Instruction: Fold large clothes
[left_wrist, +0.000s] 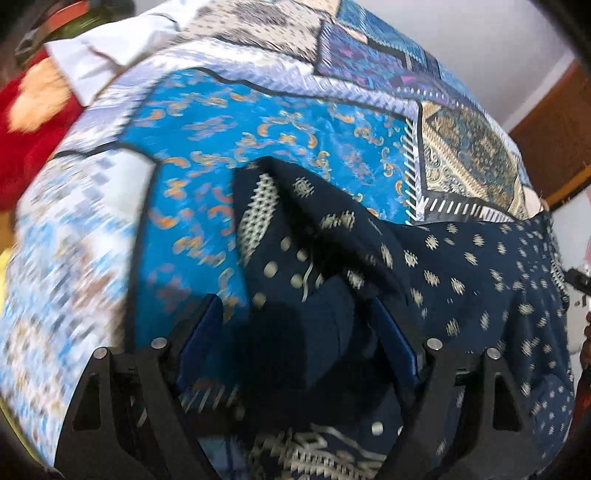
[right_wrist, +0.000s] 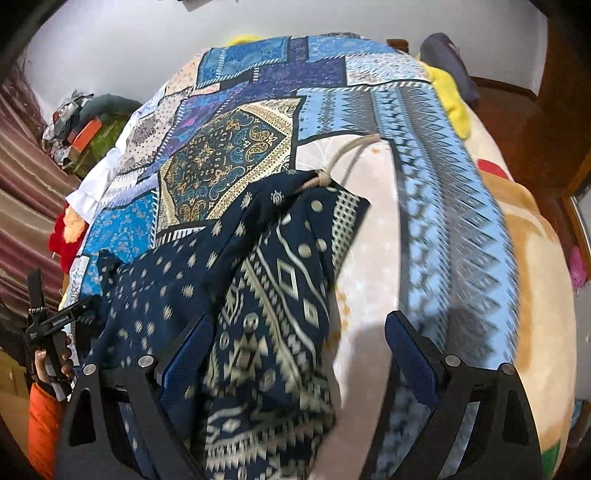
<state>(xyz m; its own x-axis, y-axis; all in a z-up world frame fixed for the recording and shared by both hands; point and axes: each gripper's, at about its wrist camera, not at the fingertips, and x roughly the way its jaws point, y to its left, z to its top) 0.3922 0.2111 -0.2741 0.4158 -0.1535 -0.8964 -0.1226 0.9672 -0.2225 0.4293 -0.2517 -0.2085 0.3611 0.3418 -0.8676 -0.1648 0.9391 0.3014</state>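
A dark navy garment (left_wrist: 461, 280) with a cream dot and diamond print lies crumpled on a blue patchwork bedspread (left_wrist: 280, 122). Its beige drawstring (right_wrist: 334, 166) trails from the bunched far end of the garment (right_wrist: 258, 266) onto the bedspread (right_wrist: 229, 155). My left gripper (left_wrist: 295, 332) points down over the garment's folds. Its blue pads (left_wrist: 199, 343) stand wide apart and the cloth lies loose between them. My right gripper (right_wrist: 299, 350) is also open. The patterned cloth lies against its left pad (right_wrist: 188, 358), and only bedspread shows by the right pad.
A hand in an orange sleeve (right_wrist: 44, 402) holds the other gripper at the garment's left edge. A white cloth (left_wrist: 110, 62) and red plush (left_wrist: 33, 122) lie at the bed's far side. A yellow blanket (right_wrist: 450, 99), dark wooden furniture (right_wrist: 517, 122) and a striped curtain (right_wrist: 22, 206) surround the bed.
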